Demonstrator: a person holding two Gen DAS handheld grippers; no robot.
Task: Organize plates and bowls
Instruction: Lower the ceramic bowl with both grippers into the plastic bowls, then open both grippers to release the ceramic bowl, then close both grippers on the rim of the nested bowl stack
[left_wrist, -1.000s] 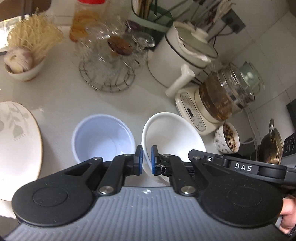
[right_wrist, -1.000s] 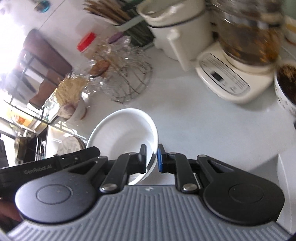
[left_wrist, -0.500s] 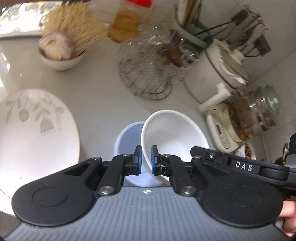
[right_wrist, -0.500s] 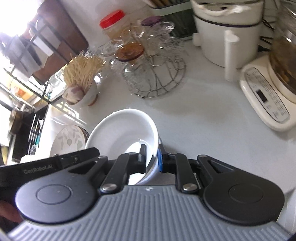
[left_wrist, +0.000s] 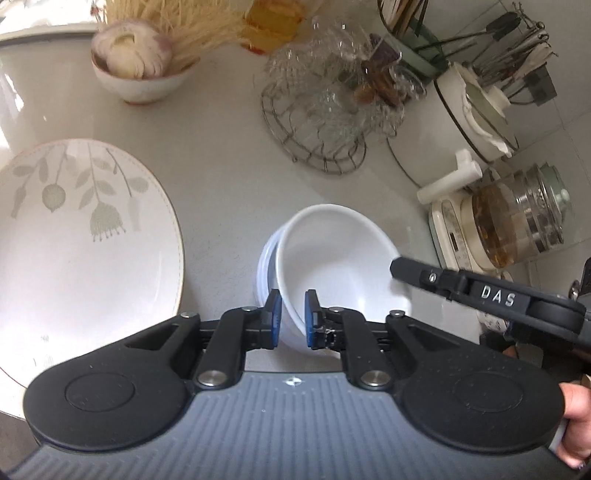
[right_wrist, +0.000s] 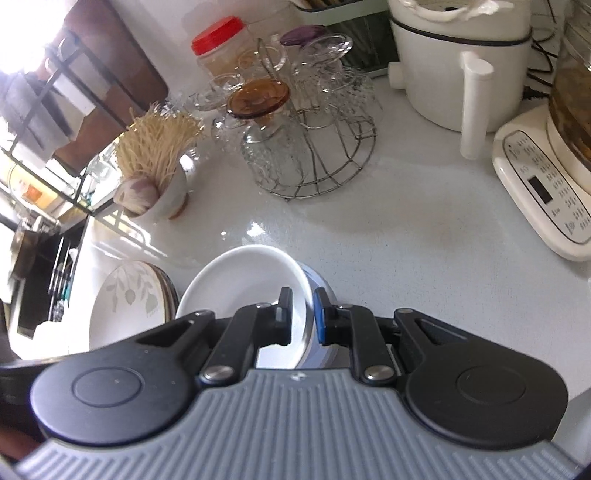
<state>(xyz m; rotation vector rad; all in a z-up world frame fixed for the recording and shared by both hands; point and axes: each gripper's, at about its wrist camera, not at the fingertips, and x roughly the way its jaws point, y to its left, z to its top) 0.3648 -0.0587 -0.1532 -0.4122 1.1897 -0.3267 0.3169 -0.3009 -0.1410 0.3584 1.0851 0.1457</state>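
A white bowl (left_wrist: 340, 262) sits tilted inside a pale blue bowl (left_wrist: 264, 266) on the counter. My left gripper (left_wrist: 293, 319) is shut on the white bowl's near rim. My right gripper (right_wrist: 302, 316) is shut on the opposite rim of the white bowl (right_wrist: 243, 280), with the blue bowl (right_wrist: 319, 284) under it. The right gripper also shows in the left wrist view (left_wrist: 399, 267) at the bowl's right edge. A white plate with a leaf print (left_wrist: 74, 240) lies left of the bowls; it also shows in the right wrist view (right_wrist: 125, 306).
A wire rack of glasses (left_wrist: 325, 110) stands behind the bowls. A small bowl with garlic and noodles (left_wrist: 140, 70) is at the back left. A white cooker (left_wrist: 465, 122) and a glass kettle on its base (left_wrist: 517, 229) stand to the right.
Both grippers have carried the white bowl left and lowered it into the blue bowl. It was beside the blue bowl a second ago.
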